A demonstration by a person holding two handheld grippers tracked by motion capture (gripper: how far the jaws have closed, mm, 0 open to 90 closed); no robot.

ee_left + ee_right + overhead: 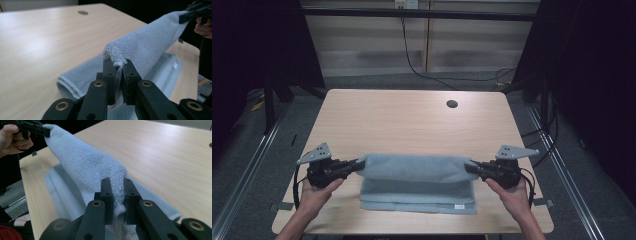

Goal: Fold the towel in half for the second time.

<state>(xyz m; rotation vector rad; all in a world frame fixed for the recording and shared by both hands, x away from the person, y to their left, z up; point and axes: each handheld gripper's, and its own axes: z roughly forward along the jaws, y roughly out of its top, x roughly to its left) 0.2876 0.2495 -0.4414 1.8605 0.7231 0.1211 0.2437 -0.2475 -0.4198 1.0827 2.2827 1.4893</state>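
A light grey-blue towel [417, 180] lies folded near the front edge of the wooden table [412, 120]. Its upper layer is lifted and stretched between both grippers, while the lower layers rest flat. My left gripper [358, 164] is shut on the towel's left corner [117, 62], held by a hand at the left. My right gripper [469, 166] is shut on the right corner [117, 187]. In the left gripper view the right gripper [192, 13] pinches the far end of the towel [150, 42]. The right gripper view has the left gripper [37, 130] at the far end of the towel [85, 165].
A round cable hole [452, 104] sits at the table's far right. Cables [417, 65] run along the floor behind the table. Metal rails [562, 170] flank the table on both sides. Bare wood stretches beyond the towel.
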